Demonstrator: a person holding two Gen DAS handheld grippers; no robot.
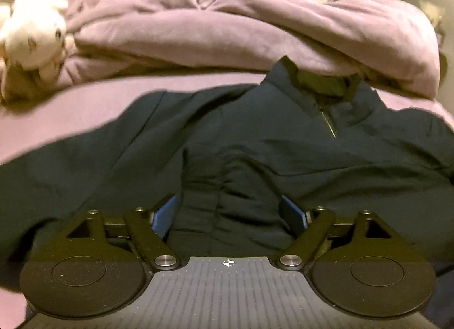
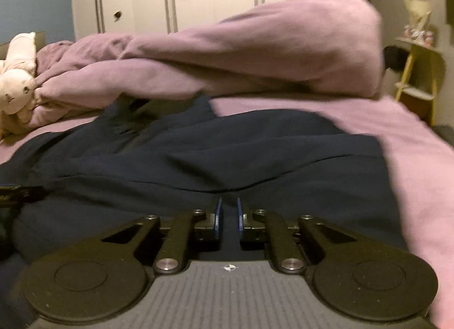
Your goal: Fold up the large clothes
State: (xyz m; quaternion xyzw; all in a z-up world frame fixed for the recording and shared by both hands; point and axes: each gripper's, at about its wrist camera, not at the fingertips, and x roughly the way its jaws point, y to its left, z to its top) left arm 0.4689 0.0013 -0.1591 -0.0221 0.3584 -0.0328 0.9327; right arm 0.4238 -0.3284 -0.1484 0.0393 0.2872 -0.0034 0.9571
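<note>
right gripper (image 2: 228,217): fingers nearly closed, small gap | over dark jacket (image 2: 227,153) | pink bed sheet (image 2: 420,158) beneath

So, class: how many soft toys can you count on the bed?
1. A white soft toy lies at the bed's far left edge, against the bunched pink duvet. Others may be hidden behind the duvet.

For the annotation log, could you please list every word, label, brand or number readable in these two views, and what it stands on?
None: no readable text in either view.
Left gripper base: a small crosshair sign, no letters.
Right gripper base: the same sign.
Dark jacket: no label visible.
</note>
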